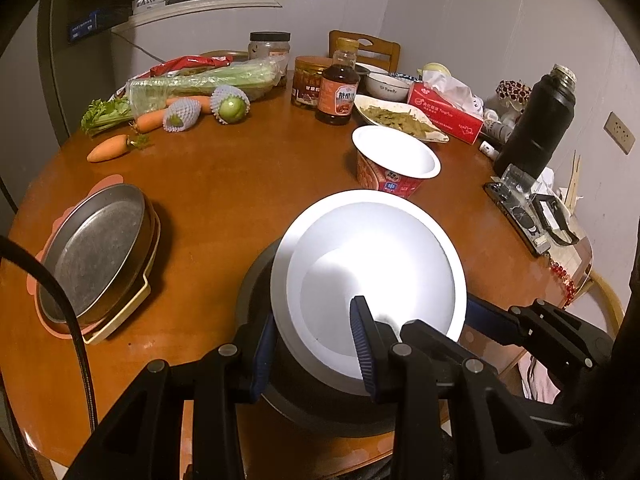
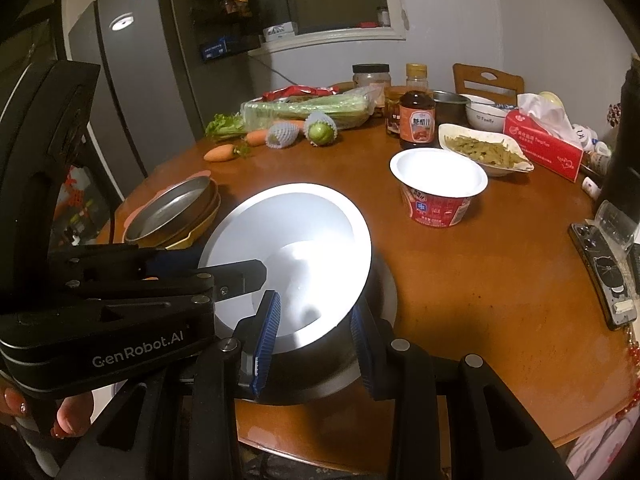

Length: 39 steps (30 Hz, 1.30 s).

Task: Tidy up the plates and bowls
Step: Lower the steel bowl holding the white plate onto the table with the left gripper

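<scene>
White plate (image 1: 368, 276): tilted, gripped at its near rim from both sides, over a dark round dish (image 1: 320, 404) directly beneath both claws.
Left gripper (image 1: 316, 354): clamped on the plate's rim, one blue pad (image 1: 362, 344) on the upper face, the other at the edge below.
Right gripper (image 2: 314, 338): closed down on the same plate's near rim; it also shows at the right of the left wrist view.
Dark dish: by my reading the stack's base; whether the plate touches it I cannot tell.
Metal pan (image 1: 96, 248): left of the left claw, sitting in a yellowish tray, apart from the stack.
Noodle cup (image 1: 394, 164): just beyond the plate, ahead of both claws, empty-looking.
Far crockery: oval dish of greens (image 1: 400, 118) and a white bowl (image 1: 386, 86), well ahead, unsorted.
Progress: early to middle, I judge; one plate is being seated, and the pan, cup, bowl and food dish remain.
</scene>
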Motion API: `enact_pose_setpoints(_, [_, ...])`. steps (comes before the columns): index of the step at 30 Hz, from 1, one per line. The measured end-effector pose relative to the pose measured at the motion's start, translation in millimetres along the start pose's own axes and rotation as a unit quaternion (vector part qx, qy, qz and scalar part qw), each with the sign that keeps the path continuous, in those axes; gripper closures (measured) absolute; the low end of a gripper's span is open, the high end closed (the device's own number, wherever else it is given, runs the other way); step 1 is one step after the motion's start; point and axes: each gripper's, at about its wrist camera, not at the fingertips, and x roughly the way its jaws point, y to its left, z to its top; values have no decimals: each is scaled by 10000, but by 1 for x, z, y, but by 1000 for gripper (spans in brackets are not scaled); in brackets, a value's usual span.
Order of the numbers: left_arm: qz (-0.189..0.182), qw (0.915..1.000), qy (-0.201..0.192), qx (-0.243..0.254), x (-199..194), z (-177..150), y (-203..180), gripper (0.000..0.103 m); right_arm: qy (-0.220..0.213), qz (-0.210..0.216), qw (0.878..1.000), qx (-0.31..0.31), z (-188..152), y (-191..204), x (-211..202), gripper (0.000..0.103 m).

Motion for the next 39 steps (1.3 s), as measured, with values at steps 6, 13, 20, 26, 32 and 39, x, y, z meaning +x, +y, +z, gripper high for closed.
enact_pose_setpoints(6, [30,9999,99,9,5,-2,1,67,79,17,10000,-31,-3,0,3,65])
enact_pose_setpoints(13, [44,9999,162,14,9,-3,2,67,153,21,9999,-35,-5,-1,6,65])
enact_pose_setpoints(20, [60,9998,178,16,11,-3,3,67,197,29,9998,10,-6,-3,8,65])
enact_pose_setpoints(26, [83,9998,197,-12,13,-4,5,67,213,19,9998,29,-6,-4,9,65])
enact_pose_setpoints(32, [97,9998,194,-22,14,-4,7,67,206,-1,9998,14,-7,-3,10,64])
enact_pose_setpoints(39, [84,9998,170,-37,11,-3,8,67,199,-3,9998,33,-6,-4,9,64])
